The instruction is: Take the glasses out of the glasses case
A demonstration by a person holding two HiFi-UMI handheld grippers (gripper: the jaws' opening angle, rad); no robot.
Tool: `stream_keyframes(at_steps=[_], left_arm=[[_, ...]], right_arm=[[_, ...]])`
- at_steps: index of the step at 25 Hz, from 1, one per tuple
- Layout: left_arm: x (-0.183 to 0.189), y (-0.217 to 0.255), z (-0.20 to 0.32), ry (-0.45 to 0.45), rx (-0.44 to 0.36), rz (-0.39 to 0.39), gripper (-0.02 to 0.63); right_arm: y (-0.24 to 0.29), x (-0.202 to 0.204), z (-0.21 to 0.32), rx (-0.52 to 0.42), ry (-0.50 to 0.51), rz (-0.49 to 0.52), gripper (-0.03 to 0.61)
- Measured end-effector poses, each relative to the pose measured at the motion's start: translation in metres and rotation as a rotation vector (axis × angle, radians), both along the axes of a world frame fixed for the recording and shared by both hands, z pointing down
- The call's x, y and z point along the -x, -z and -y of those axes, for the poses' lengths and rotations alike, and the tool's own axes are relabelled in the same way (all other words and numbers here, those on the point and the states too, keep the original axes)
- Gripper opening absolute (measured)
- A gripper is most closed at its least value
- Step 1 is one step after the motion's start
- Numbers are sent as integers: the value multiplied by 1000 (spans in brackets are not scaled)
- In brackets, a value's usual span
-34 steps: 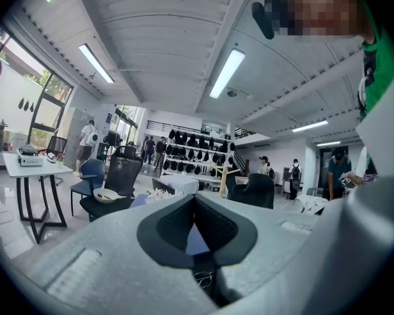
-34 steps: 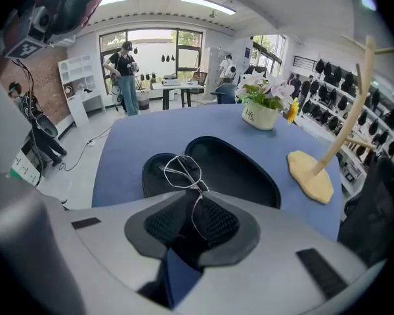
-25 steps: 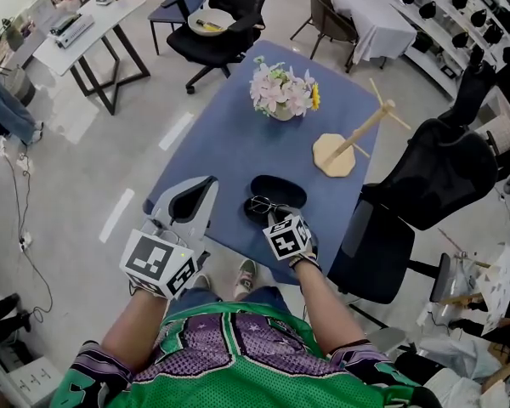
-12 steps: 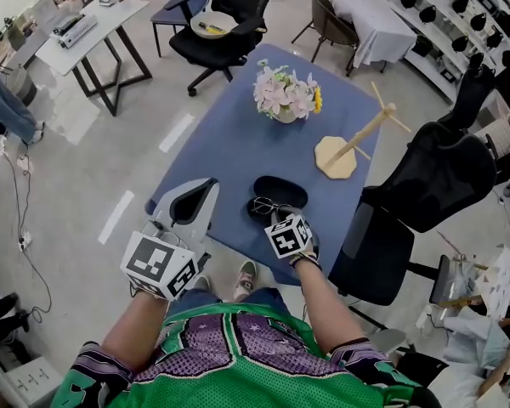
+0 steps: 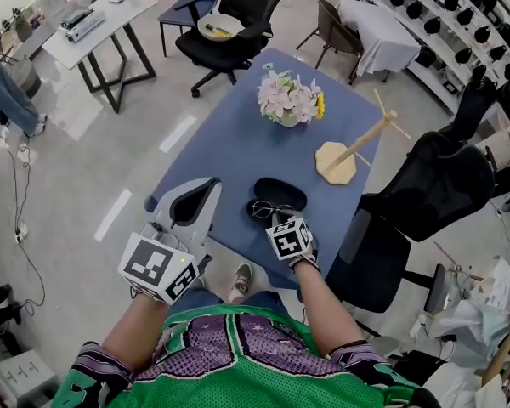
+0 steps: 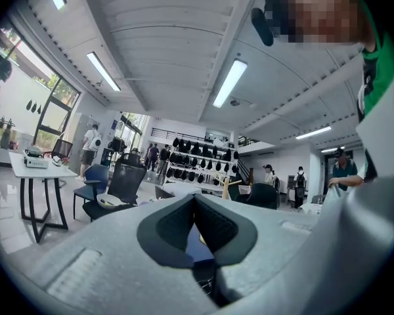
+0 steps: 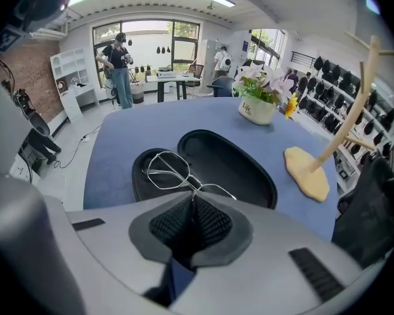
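Observation:
The open black glasses case (image 5: 282, 194) lies on the blue table (image 5: 229, 143) near its front edge. Thin wire-framed glasses (image 5: 270, 210) sit over the case's near half. My right gripper (image 5: 277, 218) is shut on the glasses at the near rim. In the right gripper view the glasses (image 7: 165, 168) stick out from my right gripper (image 7: 192, 199) above the case (image 7: 233, 166). My left gripper (image 5: 206, 184) hovers at the table's front left corner, shut and holding nothing. In the left gripper view my left gripper (image 6: 196, 198) points up towards the room.
A pot of flowers (image 5: 289, 99) stands mid-table and a wooden stand (image 5: 350, 150) is at the right edge. A black office chair (image 5: 429, 189) is close on the right, another (image 5: 234, 11) beyond the table's far end.
The head view has shifted a little. Both grippers and the glasses stay in much the same place.

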State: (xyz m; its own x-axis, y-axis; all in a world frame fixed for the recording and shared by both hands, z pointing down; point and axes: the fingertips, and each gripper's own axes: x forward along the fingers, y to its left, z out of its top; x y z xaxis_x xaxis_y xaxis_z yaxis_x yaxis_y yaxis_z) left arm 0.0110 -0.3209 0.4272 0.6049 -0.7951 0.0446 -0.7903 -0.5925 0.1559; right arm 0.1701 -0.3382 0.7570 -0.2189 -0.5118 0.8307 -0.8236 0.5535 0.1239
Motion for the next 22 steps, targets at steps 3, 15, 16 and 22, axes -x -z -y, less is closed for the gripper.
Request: stream_keyframes(at_steps=[3,15,16,22], left_arm=[[3,0,-2,10,-5,-6,15],[18,13,-8,-13,-20,-19,15],[19,14,-8,-17,-21,-21,15],[15,22,-12,-50,-41,-25,15]], right_arm=[[5,0,3,-25,-1,7,17],[39,1,11,-123,-63,48,9],[42,1,10,-127,-71,49,8],[63,-4,12,-200,-116,77,8]])
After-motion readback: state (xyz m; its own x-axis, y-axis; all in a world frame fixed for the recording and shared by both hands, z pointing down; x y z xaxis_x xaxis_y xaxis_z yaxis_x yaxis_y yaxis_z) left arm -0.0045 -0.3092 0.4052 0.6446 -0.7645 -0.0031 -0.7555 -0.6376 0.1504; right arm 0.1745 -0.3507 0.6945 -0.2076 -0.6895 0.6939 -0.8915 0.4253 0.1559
